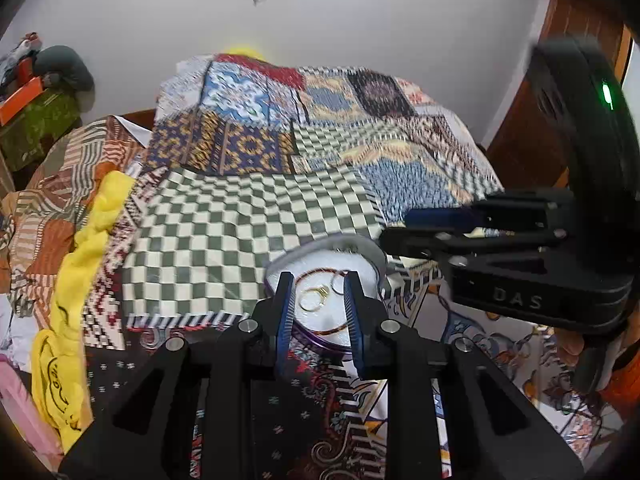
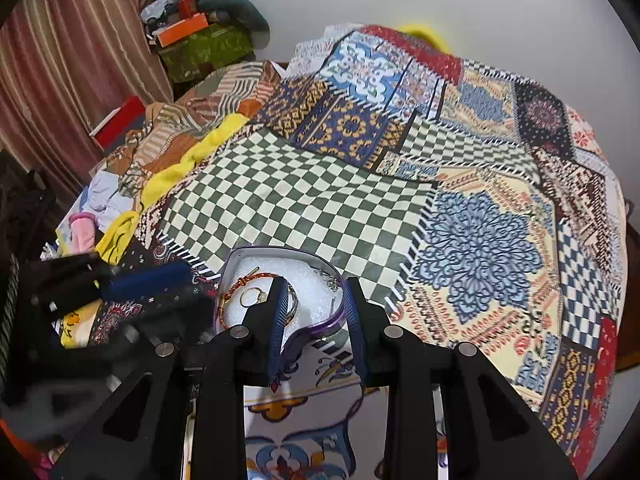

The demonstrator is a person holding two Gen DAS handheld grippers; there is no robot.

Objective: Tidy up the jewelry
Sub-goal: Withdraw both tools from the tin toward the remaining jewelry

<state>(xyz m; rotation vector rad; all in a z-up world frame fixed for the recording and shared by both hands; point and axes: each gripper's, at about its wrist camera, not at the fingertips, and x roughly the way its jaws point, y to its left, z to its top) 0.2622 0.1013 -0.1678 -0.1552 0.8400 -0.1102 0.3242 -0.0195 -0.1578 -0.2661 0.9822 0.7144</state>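
A patchwork bedspread (image 2: 480,208) with a green-and-white checked panel is filling both views beneath a white wall (image 1: 360,12). The heart-shaped purple-rimmed jewelry box (image 2: 324,326) lined with white foam is lying at lower centre, holding gold rings (image 1: 314,298) and a red-gold bangle (image 2: 230,300). The left gripper (image 1: 319,280) is hovering part-open over the box, gripping nothing. The right gripper (image 2: 314,286) is likewise part-open, empty, straddling the box's rim.

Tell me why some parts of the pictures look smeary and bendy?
Left wrist view: the right tongs are smeared by motion and the quilt looks jagged. Right wrist view: the left tongs are a dark blur, the jewelry box is sharp, and the fisheye lens bends the edges.
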